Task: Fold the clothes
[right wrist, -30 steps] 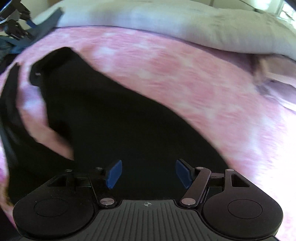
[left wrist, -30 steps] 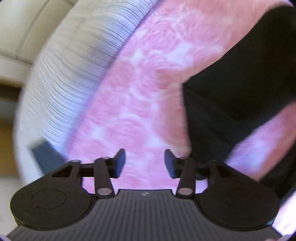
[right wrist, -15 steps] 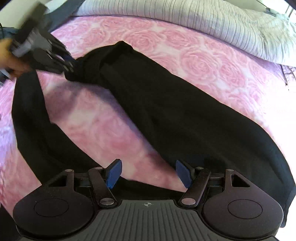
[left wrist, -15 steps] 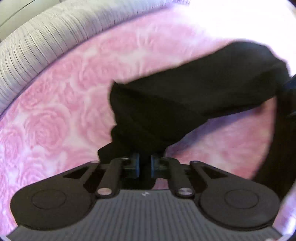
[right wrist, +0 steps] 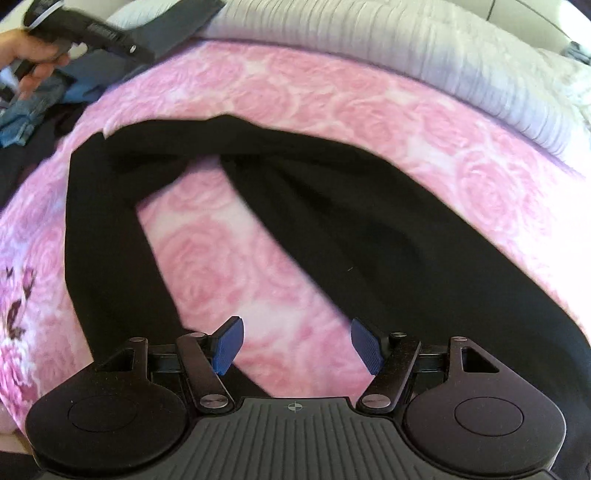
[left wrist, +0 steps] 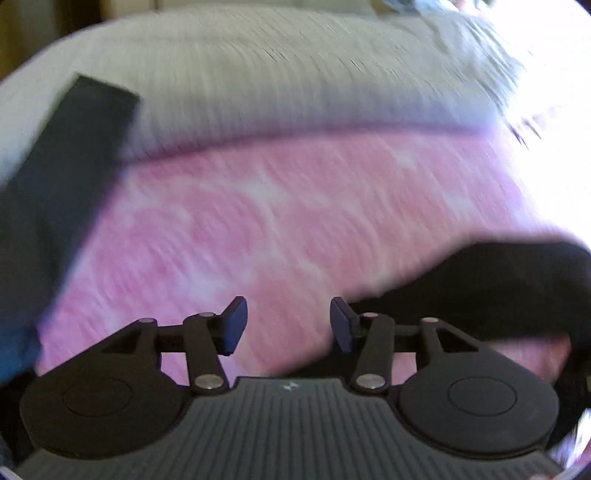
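Half a second ago my left gripper [left wrist: 288,325] was pinching a bunch of the black garment [right wrist: 332,206]; now its fingers [left wrist: 232,325] are spread with nothing between them, and the view has swung away from the cloth, blurred by motion. Only a dark fold of that garment [left wrist: 498,288] lies just beside and beyond the right-hand finger, on the pink rose-print blanket [left wrist: 277,229]. Farther ahead runs the striped white duvet [left wrist: 295,74], with a dark blue strip of cloth [left wrist: 62,177] off to the left.

On my right gripper [right wrist: 295,343] the blue fingers [right wrist: 227,345] are also spread and hold nothing. Pink blanket [right wrist: 221,251] shows between them, and the garment lies flat ahead, its two legs spreading toward either finger. Far off to the upper left I see my left gripper [right wrist: 88,29] held in the air, clear of the garment.
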`<control>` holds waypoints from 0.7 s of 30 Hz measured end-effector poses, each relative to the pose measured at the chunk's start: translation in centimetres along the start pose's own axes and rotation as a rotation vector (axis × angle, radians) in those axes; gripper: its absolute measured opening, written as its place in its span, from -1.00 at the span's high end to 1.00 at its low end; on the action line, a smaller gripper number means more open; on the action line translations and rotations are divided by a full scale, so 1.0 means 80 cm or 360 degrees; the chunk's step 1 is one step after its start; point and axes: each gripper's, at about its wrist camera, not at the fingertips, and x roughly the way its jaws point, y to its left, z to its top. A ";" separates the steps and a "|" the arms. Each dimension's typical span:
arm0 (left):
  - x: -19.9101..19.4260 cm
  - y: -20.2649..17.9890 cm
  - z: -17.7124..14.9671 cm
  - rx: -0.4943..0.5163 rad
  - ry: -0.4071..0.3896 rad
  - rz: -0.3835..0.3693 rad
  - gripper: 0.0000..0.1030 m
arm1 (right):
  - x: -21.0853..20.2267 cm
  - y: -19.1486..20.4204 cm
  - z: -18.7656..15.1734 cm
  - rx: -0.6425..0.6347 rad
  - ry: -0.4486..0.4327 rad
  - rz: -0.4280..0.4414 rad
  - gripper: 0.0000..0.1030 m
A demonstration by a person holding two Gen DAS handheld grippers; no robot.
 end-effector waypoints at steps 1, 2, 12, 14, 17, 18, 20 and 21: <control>0.008 -0.012 -0.016 0.0060 0.0042 -0.0012 -0.02 | 0.005 0.004 -0.002 0.0003 0.0028 0.0008 -0.32; 0.016 -0.024 -0.031 0.0125 0.0084 -0.0017 -0.02 | 0.010 0.007 -0.005 0.0000 0.0061 0.0018 -0.32; 0.045 -0.011 -0.007 0.0464 0.0219 0.0088 0.88 | 0.020 0.016 -0.049 0.0005 0.0229 -0.0018 -0.32; 0.034 0.012 0.029 0.0427 0.0137 0.0109 0.86 | 0.015 0.013 -0.056 0.0052 0.0230 -0.0038 -0.32; 0.022 0.043 0.077 0.0342 0.0009 0.0230 0.41 | 0.010 0.011 -0.065 0.0106 0.0242 -0.0069 -0.32; 0.019 0.051 0.090 0.0319 -0.0032 0.0287 0.29 | 0.009 0.011 -0.067 0.0116 0.0246 -0.0077 -0.32; 0.013 0.053 0.093 0.0376 -0.0057 0.0407 0.35 | 0.004 0.012 -0.072 0.0137 0.0246 -0.0090 -0.32; 0.009 0.049 0.082 0.0426 -0.0051 0.0426 0.35 | 0.000 0.013 -0.075 0.0148 0.0243 -0.0096 -0.32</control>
